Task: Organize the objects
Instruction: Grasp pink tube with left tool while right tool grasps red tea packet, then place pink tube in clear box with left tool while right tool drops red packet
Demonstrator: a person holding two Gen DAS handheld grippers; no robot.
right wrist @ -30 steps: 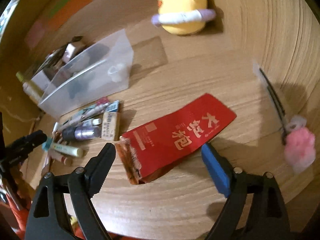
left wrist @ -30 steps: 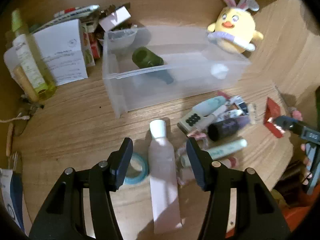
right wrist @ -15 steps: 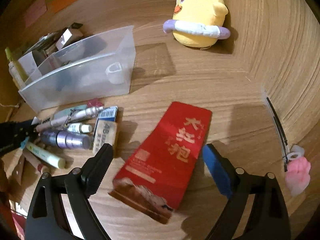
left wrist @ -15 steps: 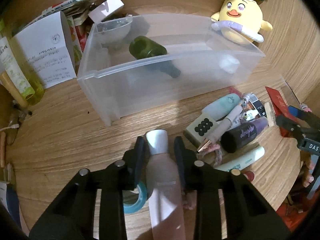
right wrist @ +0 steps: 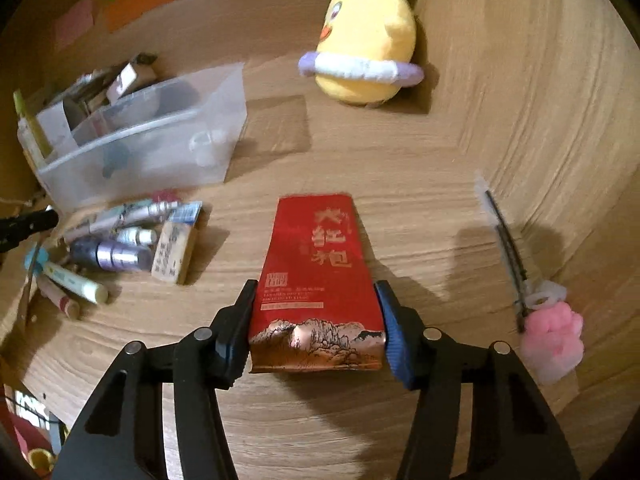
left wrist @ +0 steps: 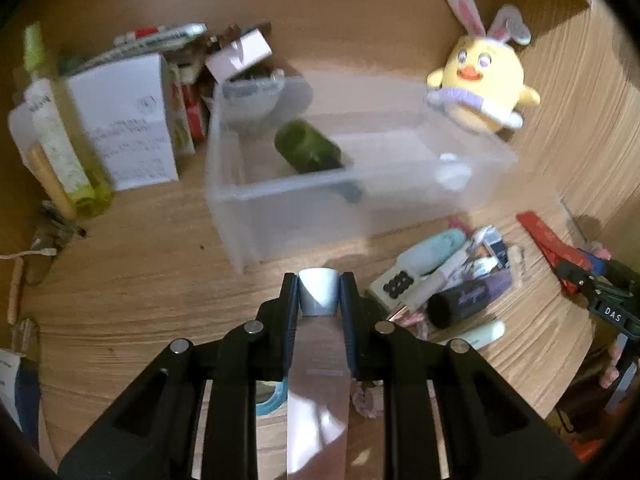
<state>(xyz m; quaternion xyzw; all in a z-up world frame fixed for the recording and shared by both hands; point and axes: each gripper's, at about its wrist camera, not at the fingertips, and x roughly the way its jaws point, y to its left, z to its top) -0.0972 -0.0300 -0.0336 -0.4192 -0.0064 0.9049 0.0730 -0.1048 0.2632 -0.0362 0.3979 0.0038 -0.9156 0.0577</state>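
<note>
left gripper [left wrist: 319, 292]: jaws have just been closing; a sec ago they stood spread either side of the pink tube [left wrist: 318, 396], now I've got them pinched on its neck, pads flat vs. the white cap [left wrist: 319, 291]. Narrow gap, filled by the tube.
pink tube: lies lengthwise btw the fingers, cap pointing toward the clear bin [left wrist: 352, 168]. Can't tell if it's off the table [left wrist: 132, 288] yet. Blue tape roll [left wrist: 272, 398] just beside it, partly hidden under the left finger.
right gripper [right wrist: 316, 330]: jaws have just been closing too, from wide to about half. Red tea packet [right wrist: 318, 280] sits btw them, now square to the fingers; a sec ago it lay slantwise. Left pad touches the packet's edge, blue right pad looks to meet the other edge, so I read it as a grip, light at best.
red tea packet: mid-table, flat, well apart from the bin; plush chick [right wrist: 366, 48] beyond it, toward the far edge.
clear bin: far-left part of table; green bottle [left wrist: 308, 152] inside.
loose pile [right wrist: 120, 248]: tubes, pens, eraser, just in front of the bin, untouched.
meaning for task: both grasps look made, so I judge next is lift + carry to the bin. Packet is wide and floppy, might buckle or slip.
</note>
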